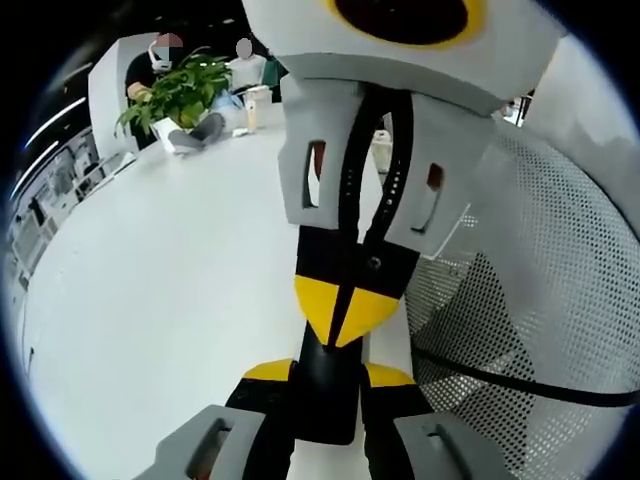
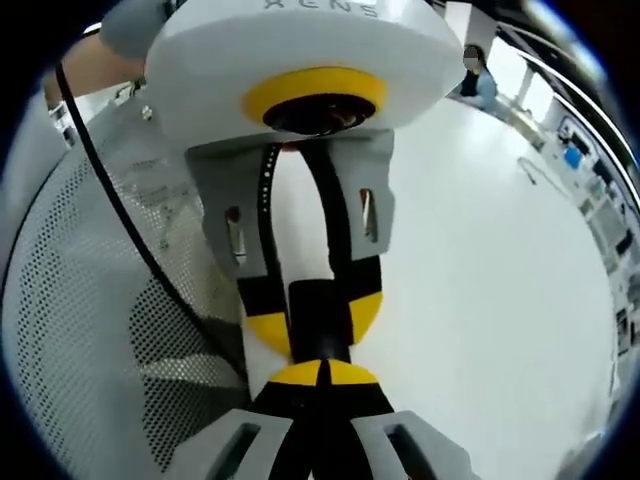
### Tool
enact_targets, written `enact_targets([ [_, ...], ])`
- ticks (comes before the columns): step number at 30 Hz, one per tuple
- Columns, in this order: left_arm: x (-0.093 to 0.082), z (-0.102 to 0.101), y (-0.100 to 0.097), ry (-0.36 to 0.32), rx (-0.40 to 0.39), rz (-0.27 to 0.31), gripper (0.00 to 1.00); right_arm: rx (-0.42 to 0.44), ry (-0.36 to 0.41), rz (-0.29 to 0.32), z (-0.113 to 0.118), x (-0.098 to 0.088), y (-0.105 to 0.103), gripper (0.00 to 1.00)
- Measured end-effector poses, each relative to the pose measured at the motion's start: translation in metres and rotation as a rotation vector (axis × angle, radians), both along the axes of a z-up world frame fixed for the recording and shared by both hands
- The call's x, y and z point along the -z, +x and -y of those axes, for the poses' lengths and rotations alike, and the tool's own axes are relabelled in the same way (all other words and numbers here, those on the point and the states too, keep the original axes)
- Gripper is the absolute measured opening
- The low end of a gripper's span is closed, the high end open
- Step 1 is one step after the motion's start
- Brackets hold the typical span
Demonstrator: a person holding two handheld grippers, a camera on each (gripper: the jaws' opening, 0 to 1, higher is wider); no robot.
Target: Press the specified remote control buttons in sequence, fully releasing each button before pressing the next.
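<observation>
Left gripper view: left gripper (image 1: pixel 325 385) clamped on near end of black remote (image 1: pixel 325 395); right gripper (image 1: pixel 350 305) opposite, closed on its far end – potted plant (image 1: pixel 180 90) far across white table (image 1: pixel 170 290)

Right gripper view: same remote (image 2: pixel 320 325) clamped between both, mesh chair (image 2: pixel 90 330) alongside
</observation>
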State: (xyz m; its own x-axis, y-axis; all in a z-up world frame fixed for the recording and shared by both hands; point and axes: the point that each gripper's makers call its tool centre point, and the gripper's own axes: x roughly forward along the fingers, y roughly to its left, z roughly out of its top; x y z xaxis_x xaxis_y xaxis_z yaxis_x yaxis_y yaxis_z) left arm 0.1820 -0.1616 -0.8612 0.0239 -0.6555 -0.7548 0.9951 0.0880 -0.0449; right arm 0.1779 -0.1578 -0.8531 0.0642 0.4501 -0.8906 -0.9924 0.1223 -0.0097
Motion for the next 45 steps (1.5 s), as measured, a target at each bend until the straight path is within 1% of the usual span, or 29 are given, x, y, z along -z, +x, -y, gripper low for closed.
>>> enact_targets([
  [3,0.000,0.000,0.000,-0.004,0.002,-0.002,0.23,0.036,0.014,0.000,-0.001,0.000,0.000,0.00],
  [6,0.000,0.000,0.000,-0.006,0.005,-0.002,0.23,0.030,0.003,0.010,-0.002,0.001,0.002,0.00],
  [8,0.000,0.000,0.000,0.001,0.013,-0.001,0.23,0.021,-0.008,0.001,-0.002,0.002,0.002,0.00],
  [11,0.001,0.000,0.000,0.005,0.020,-0.001,0.23,0.026,-0.006,-0.008,-0.002,0.002,0.003,0.00],
  [14,0.001,0.000,0.001,0.004,0.022,-0.001,0.23,0.038,0.008,-0.027,-0.001,0.002,0.004,0.00],
  [16,0.001,0.000,0.000,0.002,0.020,-0.003,0.23,0.040,0.013,-0.028,-0.002,0.002,0.003,0.00],
  [21,0.001,-0.001,0.000,-0.002,0.017,0.003,0.23,0.057,0.033,-0.011,-0.002,0.002,0.002,0.00],
  [26,0.000,0.000,0.000,0.001,0.014,0.006,0.23,0.053,0.053,-0.003,-0.001,0.001,0.002,0.00],
  [29,0.001,0.000,0.000,0.011,0.014,0.007,0.23,0.057,0.080,-0.002,0.000,0.000,0.002,0.00],
  [32,0.001,0.000,0.000,0.012,0.011,0.003,0.24,0.065,0.118,-0.015,0.000,0.000,0.002,0.00],
  [33,0.001,0.000,0.000,0.010,0.009,0.001,0.24,0.097,0.140,-0.041,-0.001,-0.001,0.002,0.00],
  [34,0.001,0.000,0.000,0.010,0.008,0.002,0.24,0.107,0.150,-0.056,-0.001,-0.002,0.001,0.00],
  [36,0.000,0.000,0.000,0.010,0.006,0.000,0.24,0.117,0.148,-0.068,0.001,-0.002,0.001,0.00],
  [39,0.001,0.000,0.000,0.012,0.005,-0.001,0.24,0.103,0.136,-0.061,0.005,-0.002,-0.002,0.00],
  [42,0.001,0.000,0.000,0.011,0.004,-0.001,0.24,0.102,0.144,-0.061,0.009,-0.002,-0.003,0.00],
  [44,0.001,0.000,0.000,0.012,0.004,0.000,0.24,0.113,0.156,-0.081,0.009,-0.003,-0.005,0.00],
  [45,0.001,0.000,0.000,0.012,0.003,0.000,0.24,0.112,0.165,-0.094,0.009,-0.003,-0.006,0.02],
])
